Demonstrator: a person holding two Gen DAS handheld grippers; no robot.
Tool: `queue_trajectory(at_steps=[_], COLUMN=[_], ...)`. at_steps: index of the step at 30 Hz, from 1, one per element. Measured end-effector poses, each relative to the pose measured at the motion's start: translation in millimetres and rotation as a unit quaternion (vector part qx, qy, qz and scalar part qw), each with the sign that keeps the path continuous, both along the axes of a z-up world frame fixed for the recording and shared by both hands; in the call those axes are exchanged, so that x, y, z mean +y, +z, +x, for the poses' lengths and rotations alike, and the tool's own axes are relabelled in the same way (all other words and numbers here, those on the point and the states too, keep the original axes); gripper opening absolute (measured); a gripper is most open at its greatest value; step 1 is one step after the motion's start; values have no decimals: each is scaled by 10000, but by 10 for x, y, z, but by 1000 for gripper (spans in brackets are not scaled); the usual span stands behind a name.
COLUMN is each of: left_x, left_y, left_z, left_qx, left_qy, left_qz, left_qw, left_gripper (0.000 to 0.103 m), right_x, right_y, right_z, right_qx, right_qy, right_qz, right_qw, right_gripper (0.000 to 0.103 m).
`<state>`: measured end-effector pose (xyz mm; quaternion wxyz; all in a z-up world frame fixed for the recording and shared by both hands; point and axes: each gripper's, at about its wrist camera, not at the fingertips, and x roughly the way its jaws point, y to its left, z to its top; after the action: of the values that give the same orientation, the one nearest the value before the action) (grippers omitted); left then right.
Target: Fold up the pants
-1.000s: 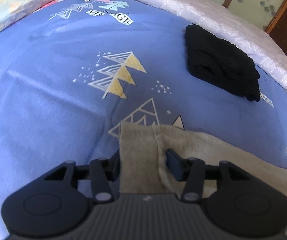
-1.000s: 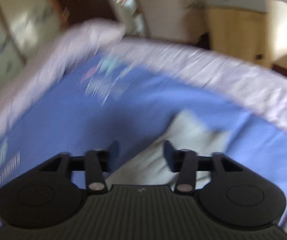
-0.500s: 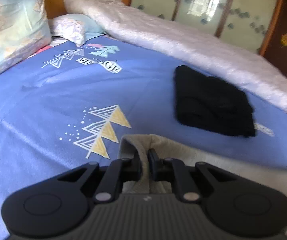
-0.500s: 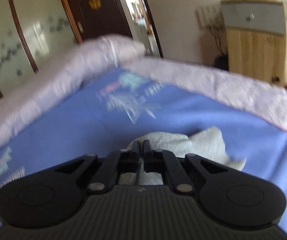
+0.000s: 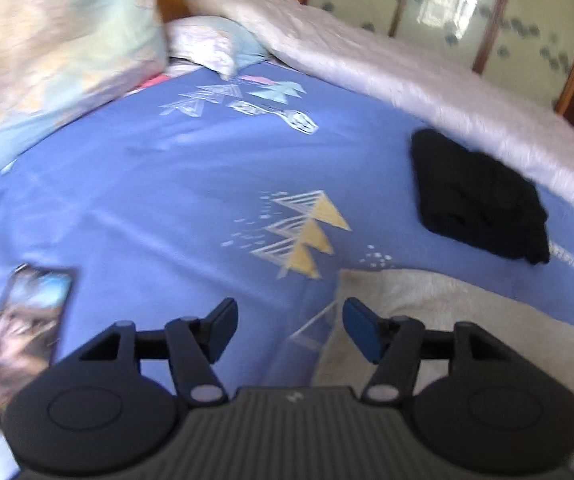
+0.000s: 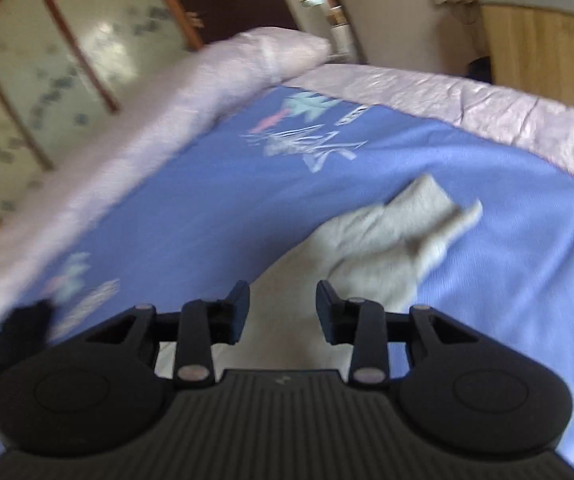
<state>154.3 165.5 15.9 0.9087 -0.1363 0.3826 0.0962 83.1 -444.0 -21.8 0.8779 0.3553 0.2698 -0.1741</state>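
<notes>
Since the beige pants (image 5: 439, 312) look soft, light and floppy, they lie on the bed (image 5: 147, 200) just right of the wide-open, empty left gripper (image 5: 287, 326) and beneath the equally open, empty right gripper (image 6: 283, 308); I would pinch a hem edge.

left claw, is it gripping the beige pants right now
No, the left claw is open, with only blue sheet between its fingers and the pants lying off to its right.
</notes>
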Motion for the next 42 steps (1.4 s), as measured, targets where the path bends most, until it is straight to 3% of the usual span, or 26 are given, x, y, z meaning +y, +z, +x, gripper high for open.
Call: queue_trajectory(at_steps=[4,6,8,11,16,18,19,20,21,23,27,31,33,37,39,42], left_x=[219,237,224,228,239,150,100,52,10,-34,21,240,217,208,209,212], left_y=[17,-35,-104,-247,-597,-592,-583,-572,-569,-536,-387,-526,-559,-521,-548,-557], left_z=[-500,-727,-901,-1147,-1376,-1387,-1369,-1380,-1365,-1395,-1611,-1707,-1704,-1721,-1725,-1725], left_qx=[215,354,516,720,1058,897,887,873,893,864,601,861,912,819,818,817], left_qy=[-155,-315,-409,-421,-283,-264,-338,-441,-600,-613,-518,-246,-242,-270,-255,-250], left_qz=[-588,-790,-866,-1103,-2184,-2040,-1990,-2002,-2075,-1855,-1391,-1822,-1776,-1654,-1692,-1726], left_qw=[9979,9957,9941,9904,9697,9745,9754,9749,9723,9769,9871,9792,9796,9824,9819,9813], left_gripper=[62,68,81,81,82,83,70,38,23,14,13,14,19,39,40,40], right_x=[287,489,758,1202,1852,2027,2108,2194,2278,2435,2755,2717,2729,2818,2924,3059], right_y=[-39,-66,-83,-92,-150,-216,-236,-241,-231,-200,-165,-242,-212,-22,5,-250], right_z=[-693,-977,-1240,-1496,-1542,-1435,-1399,-1352,-1310,-1243,-1279,-1268,-1240,-1356,-1349,-1199], right_qx=[-250,-368,-418,-447,-281,-97,-45,-18,-2,62,299,504,505,-227,-294,496], right_qy=[636,966,1323,1817,2618,2848,2927,3011,3103,3259,3317,3161,3117,3331,3528,3748], right_qz=[491,521,487,448,385,537,557,545,518,417,-47,-322,-334,-231,-386,-497], right_qw=[9965,9933,9891,9813,9639,9570,9546,9520,9492,9445,9429,9468,9482,9423,9344,9244], right_gripper=[43,43,43,43,43,43,43,43,43,43,41,37,40,42,43,42])
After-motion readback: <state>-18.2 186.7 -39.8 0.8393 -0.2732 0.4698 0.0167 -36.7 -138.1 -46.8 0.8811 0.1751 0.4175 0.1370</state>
